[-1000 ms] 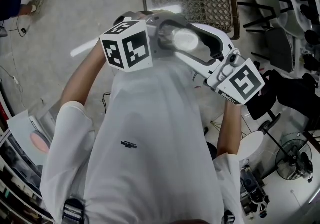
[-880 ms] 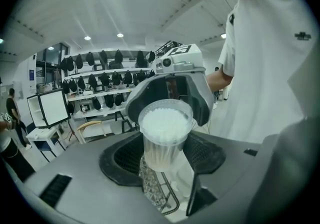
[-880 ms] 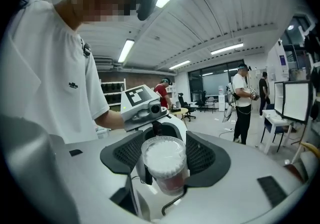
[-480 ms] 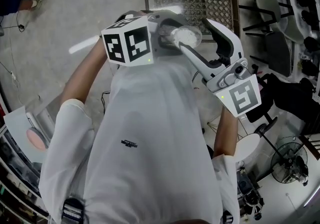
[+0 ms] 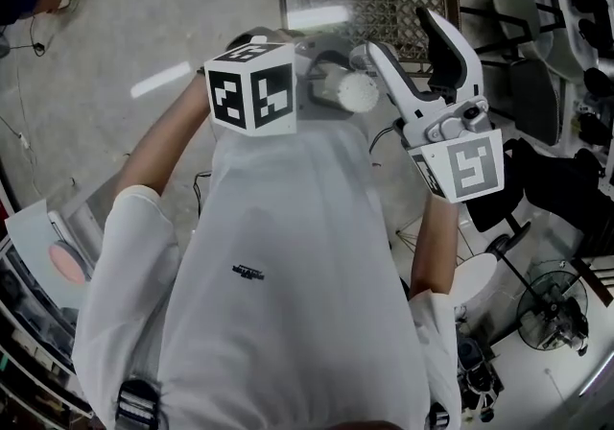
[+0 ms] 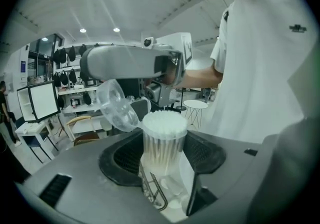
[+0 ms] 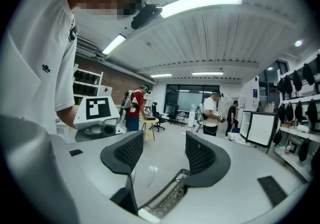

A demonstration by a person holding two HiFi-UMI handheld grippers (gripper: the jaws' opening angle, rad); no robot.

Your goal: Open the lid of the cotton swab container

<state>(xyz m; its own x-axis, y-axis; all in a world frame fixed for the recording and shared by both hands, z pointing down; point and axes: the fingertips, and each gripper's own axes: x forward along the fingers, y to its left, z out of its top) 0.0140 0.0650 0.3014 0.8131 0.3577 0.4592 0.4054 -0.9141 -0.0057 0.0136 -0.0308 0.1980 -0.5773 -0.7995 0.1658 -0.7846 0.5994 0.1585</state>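
Left gripper view: our left gripper (image 6: 163,157) pinches the cotton swab container (image 6: 163,135), lid (image 6: 116,105) flipped open beyond its fingers (image 6: 122,155). Our right gripper (image 7: 160,154) is spread and empty. The opening seems done, so we set down next.

No text is coming through legibly anywhere; a small dark print (image 5: 247,274) on the person's white shirt (image 5: 288,217) is showing too tiny to make out in every view.

Looks steeply down from the head onto both grippers. From the left gripper (image 5: 338,89), faces the right gripper (image 5: 413,49) closely; from the right, faces the room and the left.
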